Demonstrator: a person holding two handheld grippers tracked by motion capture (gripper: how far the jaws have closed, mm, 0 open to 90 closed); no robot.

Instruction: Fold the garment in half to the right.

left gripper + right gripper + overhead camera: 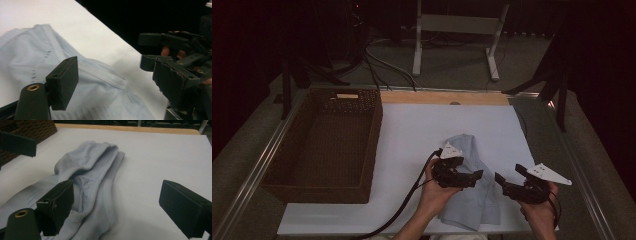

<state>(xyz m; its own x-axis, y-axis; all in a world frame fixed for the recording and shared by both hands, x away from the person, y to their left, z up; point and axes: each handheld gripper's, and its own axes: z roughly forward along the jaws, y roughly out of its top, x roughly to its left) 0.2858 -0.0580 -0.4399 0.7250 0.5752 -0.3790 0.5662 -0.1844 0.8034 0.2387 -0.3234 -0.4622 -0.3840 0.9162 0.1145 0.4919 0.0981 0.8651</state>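
Counter (412,130): white sheet on top, wood strip along the far edge, metal rails at the sides. Near edge cut off by the frame.

Basket (328,145): brown wicker, on the counter's left part, nothing seen in it. Inside is dark, so the floor is hard to read. In the right gripper view just its corner (37,127) shows, top left.

Cloth (472,185): pale blue-grey garment, crumpled and folded over itself, lying on the white sheet right of the basket and well apart from it, near the front edge. Ribbed hems and a seam show in the right gripper view (92,182); what kind of garment, cannot tell. In the high view its middle is hidden by the left hand and claw; its bottom end runs to the frame edge.

Left claw (479,175): over the cloth, pointing right. Jaws wide apart, nothing between them. In its own view (115,80) the cloth sits below and behind the jaws; contact with the fabric cannot be told. Right jaw pad looks chipped along its edge.

Right claw (508,175): just right of the cloth, over bare sheet, pointing left toward the left claw. Jaws wide apart, empty. In its own view (117,207) the left jaw overlaps the cloth's edge; touching or not, cannot tell.

The claws' tips are near each other, apart.
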